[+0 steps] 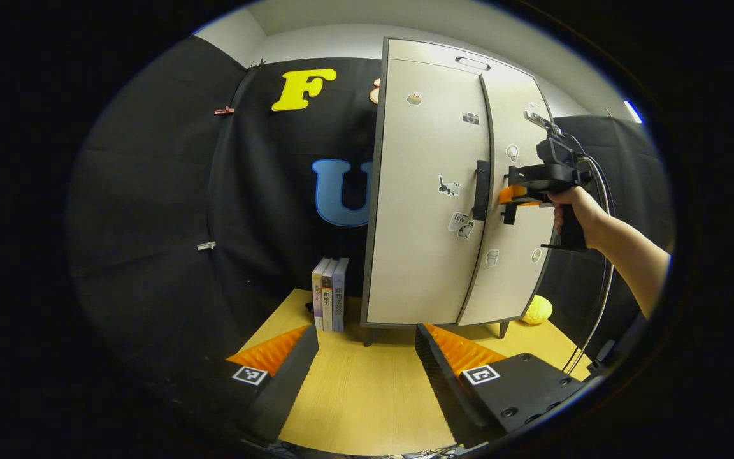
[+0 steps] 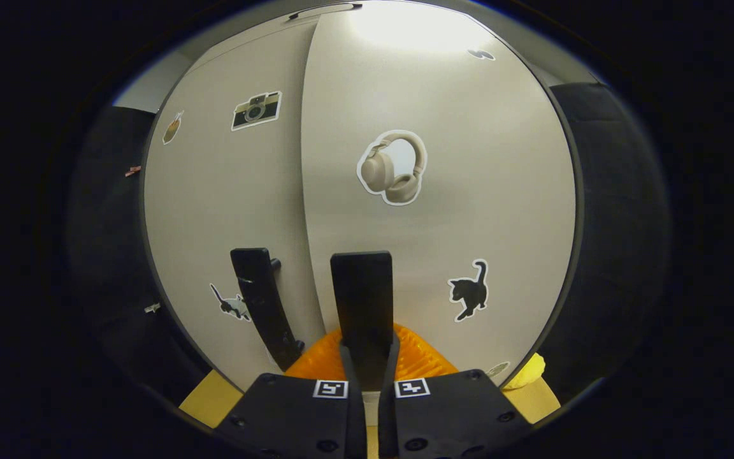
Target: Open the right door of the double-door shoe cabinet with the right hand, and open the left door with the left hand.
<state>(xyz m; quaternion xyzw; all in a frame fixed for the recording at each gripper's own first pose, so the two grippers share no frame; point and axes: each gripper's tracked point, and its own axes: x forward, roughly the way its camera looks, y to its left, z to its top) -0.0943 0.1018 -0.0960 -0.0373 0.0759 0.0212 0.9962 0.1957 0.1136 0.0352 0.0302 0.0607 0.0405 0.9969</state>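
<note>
Booth: black cloth walls, pale wall above; a light wood-grain bench (image 1: 367,395) carries everything.
Cabinet: the shoe cabinet (image 1: 405,306) stands upright toward the bench's back edge, both doors closed, seam running top to bottom.
Books: three upright books (image 1: 330,294) just beside the cabinet's left side; a yellow ball (image 1: 538,310) near its right foot.
Doors: flat, smooth beige panels in a dark frame, dotted with stickers; likely light and stiff, swinging on outer-edge hinges.
Handles: two slim dark vertical bars beside the centre seam, left handle (image 2: 264,306) and right handle (image 2: 362,299). They look rigid and smooth, so take each one mid-length.
Right gripper (image 1: 512,203): your hand (image 1: 574,213) holds it at the right door; in the right gripper view the jaws look clenched on the right handle, ridged pads on either side of it.
Left gripper (image 1: 367,347): jaws released and wide apart, low over the bench, well apart from the cabinet.
Handling: pull the right door straight outward along its arc. A sideways tug could let the smooth bar slip, or rock the cabinet on its thin legs.
</note>
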